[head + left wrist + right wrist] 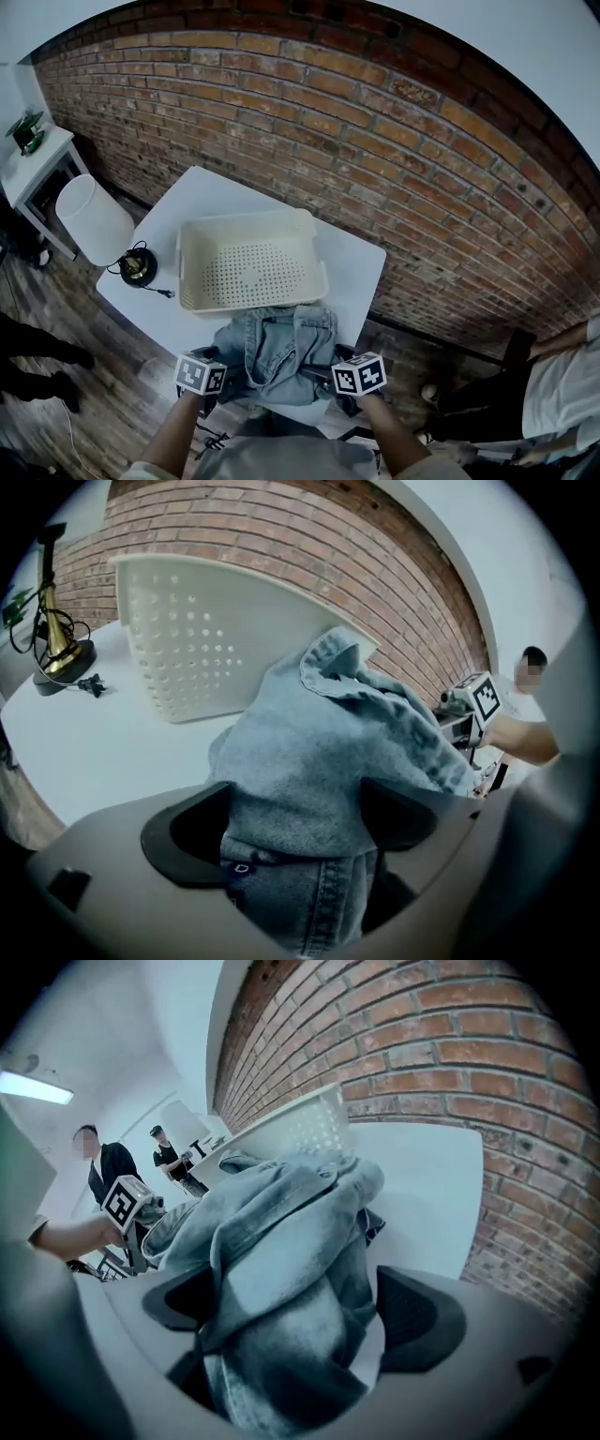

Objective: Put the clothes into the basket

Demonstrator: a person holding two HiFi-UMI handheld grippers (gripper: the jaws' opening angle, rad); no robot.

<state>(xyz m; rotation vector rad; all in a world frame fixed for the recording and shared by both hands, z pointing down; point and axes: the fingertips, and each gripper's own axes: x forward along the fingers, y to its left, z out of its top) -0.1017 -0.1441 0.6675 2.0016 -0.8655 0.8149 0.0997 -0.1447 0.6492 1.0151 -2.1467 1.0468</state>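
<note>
Denim clothes [277, 342] lie just outside the basket [246, 221]; your left claw [295, 803] and right claw [292, 1302] gape wide around them, unclamped.

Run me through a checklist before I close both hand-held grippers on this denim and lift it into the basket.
1. Basket empty and ready: ok.
2. Denim garment between the left hand-held gripper jaws: ok. The jaws are apart and not yet clamped.
3. Denim between the right hand-held gripper jaws: ok. The jaws are apart, with bare table beside one jaw.
4. Way from denim to basket free: ok. The basket sits right behind the garment, and the lamp stands off to the side.
5. Whole garment resting on the table: cannot tell. Its near edge is hidden behind the grippers.
</note>
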